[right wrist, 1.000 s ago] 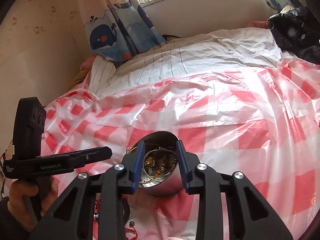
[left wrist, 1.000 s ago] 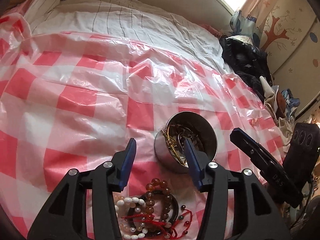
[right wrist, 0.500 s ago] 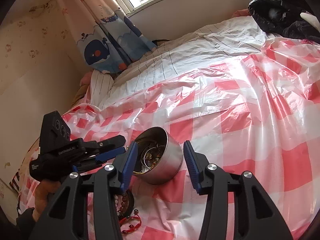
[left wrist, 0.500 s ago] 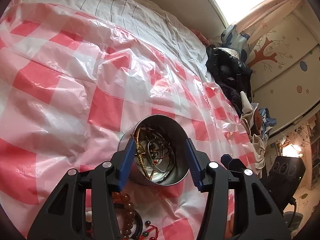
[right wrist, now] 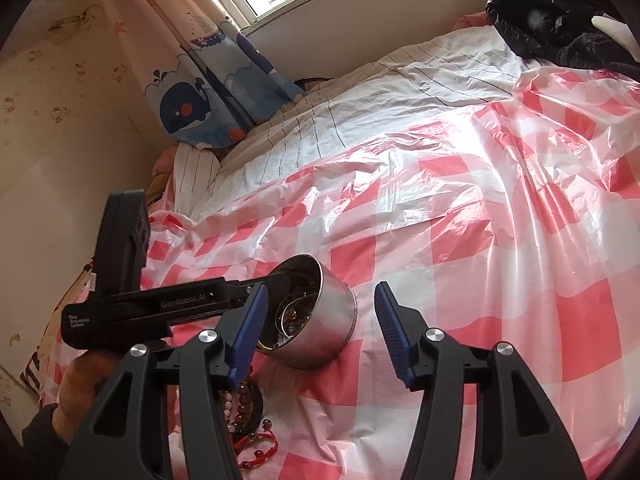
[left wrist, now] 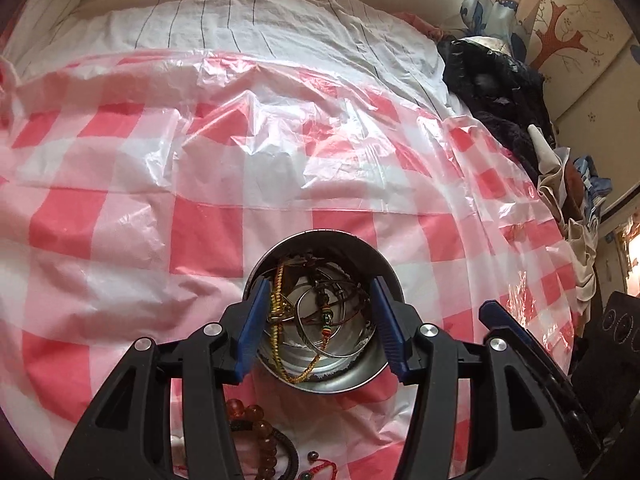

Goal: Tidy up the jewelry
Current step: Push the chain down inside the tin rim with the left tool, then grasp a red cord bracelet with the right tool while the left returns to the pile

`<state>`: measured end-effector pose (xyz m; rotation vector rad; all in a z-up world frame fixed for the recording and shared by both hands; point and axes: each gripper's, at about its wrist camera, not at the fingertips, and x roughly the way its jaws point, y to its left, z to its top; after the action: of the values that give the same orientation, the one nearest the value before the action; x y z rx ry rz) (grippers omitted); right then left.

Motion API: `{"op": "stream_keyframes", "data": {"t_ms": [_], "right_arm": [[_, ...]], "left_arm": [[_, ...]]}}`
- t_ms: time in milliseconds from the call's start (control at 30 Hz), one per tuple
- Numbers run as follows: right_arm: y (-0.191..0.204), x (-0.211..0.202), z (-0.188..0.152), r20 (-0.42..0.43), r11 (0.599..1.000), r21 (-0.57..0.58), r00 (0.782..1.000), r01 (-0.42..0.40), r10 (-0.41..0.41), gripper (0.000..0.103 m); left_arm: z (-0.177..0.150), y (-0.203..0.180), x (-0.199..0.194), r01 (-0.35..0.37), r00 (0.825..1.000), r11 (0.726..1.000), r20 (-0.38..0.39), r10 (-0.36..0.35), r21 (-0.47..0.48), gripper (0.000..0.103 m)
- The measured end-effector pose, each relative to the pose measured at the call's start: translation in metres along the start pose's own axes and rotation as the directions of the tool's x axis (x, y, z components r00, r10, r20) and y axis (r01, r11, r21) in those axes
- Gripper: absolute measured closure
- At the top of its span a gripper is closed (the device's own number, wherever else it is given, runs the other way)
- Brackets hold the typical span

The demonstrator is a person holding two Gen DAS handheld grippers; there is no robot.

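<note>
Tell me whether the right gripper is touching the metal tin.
Apart. In the right wrist view the right gripper, whose jaws have just been opening, stands open with checkered sheet showing between its right finger and the metal tin, nothing pressed by either pad.

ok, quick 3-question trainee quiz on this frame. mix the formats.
1. True or false: the metal tin stands upright.
2. Where do the bead bracelets lie? A) inside the tin B) on the checked sheet beside the tin C) on the striped bedding
3. What is between the right gripper pads?

Key:
1. False, it is tilted, mouth toward the left gripper.
2. B
3. The tin, but the pads are not pressing on it; the jaws have just been opening.
</note>
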<state>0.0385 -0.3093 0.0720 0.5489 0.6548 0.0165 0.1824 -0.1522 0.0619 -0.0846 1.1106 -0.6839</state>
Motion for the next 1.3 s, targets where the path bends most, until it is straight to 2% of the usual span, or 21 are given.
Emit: {"op": "stream_keyframes", "data": {"t_ms": [133, 233, 333, 400, 467, 567, 667, 700, 767, 833, 900, 1033, 1200, 1233, 1267, 1300], "right_arm": [[0.001, 0.008, -0.006, -0.053, 1.000, -0.013, 0.999, -0.001, 0.000, 0.048], [0.014, 0.009, -0.019, -0.110, 0.997, -0.060, 0.993, -0.041, 0.034, 0.049], [0.034, 0.004, -0.046, -0.169, 0.987, -0.137, 0.984, -0.089, 0.065, 0.049], [0.046, 0.004, -0.068, -0.210, 0.979, -0.181, 0.976, -0.097, 0.058, 0.050], [0.053, 0.007, -0.085, -0.248, 0.973, -0.204, 0.967, -0.109, 0.056, 0.055], [0.060, 0.018, -0.100, -0.284, 0.968, -0.227, 0.958, -0.105, 0.037, 0.055], [0.068, 0.034, -0.111, -0.302, 0.951, -0.305, 0.952, -0.044, -0.052, 0.055], [0.071, 0.038, -0.116, -0.304, 0.936, -0.350, 0.948, -0.020, -0.094, 0.061], [0.076, 0.039, -0.122, -0.301, 0.915, -0.402, 0.945, -0.006, -0.126, 0.092], [0.071, 0.033, -0.120, -0.282, 0.920, -0.393, 0.951, 0.005, -0.125, 0.100], [0.061, 0.024, -0.114, -0.242, 0.932, -0.360, 0.960, 0.042, -0.137, 0.100], [0.044, 0.007, -0.098, -0.161, 0.952, -0.289, 0.976, 0.097, -0.148, 0.100], [0.042, 0.009, -0.095, -0.160, 0.950, -0.284, 0.971, 0.127, -0.177, 0.100], [0.041, 0.011, -0.095, -0.168, 0.950, -0.281, 0.968, 0.132, -0.184, 0.100], [0.040, 0.013, -0.095, -0.172, 0.950, -0.278, 0.966, 0.143, -0.195, 0.099], [0.039, 0.014, -0.095, -0.176, 0.950, -0.277, 0.964, 0.148, -0.201, 0.088]], "left_arm": [[-0.015, 0.008, -0.040, -0.043, 0.998, 0.999, 0.053, 0.043, 0.010, 0.045], [-0.040, 0.026, -0.071, -0.081, 0.994, 0.997, 0.078, 0.080, 0.009, 0.041], [-0.074, 0.058, -0.092, -0.080, 0.993, 0.995, 0.087, 0.086, -0.060, 0.039], [-0.097, 0.079, -0.095, -0.068, 0.994, 0.991, 0.081, 0.078, -0.116, 0.039], [-0.112, 0.094, -0.093, -0.064, 0.995, 0.985, 0.064, 0.075, -0.163, 0.039], [-0.121, 0.105, -0.090, -0.032, 0.997, 0.977, 0.059, 0.045, -0.213, 0.039], [-0.121, 0.103, -0.091, -0.035, 0.996, 0.980, 0.077, 0.050, -0.194, 0.039], [-0.120, 0.102, -0.090, -0.020, 0.996, 0.981, 0.079, 0.036, -0.191, 0.039], [-0.119, 0.093, -0.089, -0.005, 0.997, 0.986, 0.081, 0.018, -0.164, 0.039], [-0.118, 0.079, -0.085, -0.002, 0.997, 0.993, 0.078, 0.011, -0.116, 0.039], [-0.117, 0.068, -0.078, -0.005, 0.998, 0.998, 0.062, 0.009, -0.070, 0.039], [-0.119, 0.048, -0.059, -0.068, 0.997, 0.998, 0.032, 0.068, 0.000, 0.039], [-0.124, 0.030, -0.044, -0.195, 0.981, 0.975, 0.035, 0.192, 0.110, 0.040], [-0.125, 0.026, -0.042, -0.222, 0.975, 0.965, 0.046, 0.218, 0.136, 0.041], [-0.126, 0.024, -0.039, -0.239, 0.971, 0.957, 0.046, 0.234, 0.164, 0.059], [-0.127, 0.021, -0.035, -0.269, 0.963, 0.942, 0.041, 0.266, 0.199, 0.076]]}}
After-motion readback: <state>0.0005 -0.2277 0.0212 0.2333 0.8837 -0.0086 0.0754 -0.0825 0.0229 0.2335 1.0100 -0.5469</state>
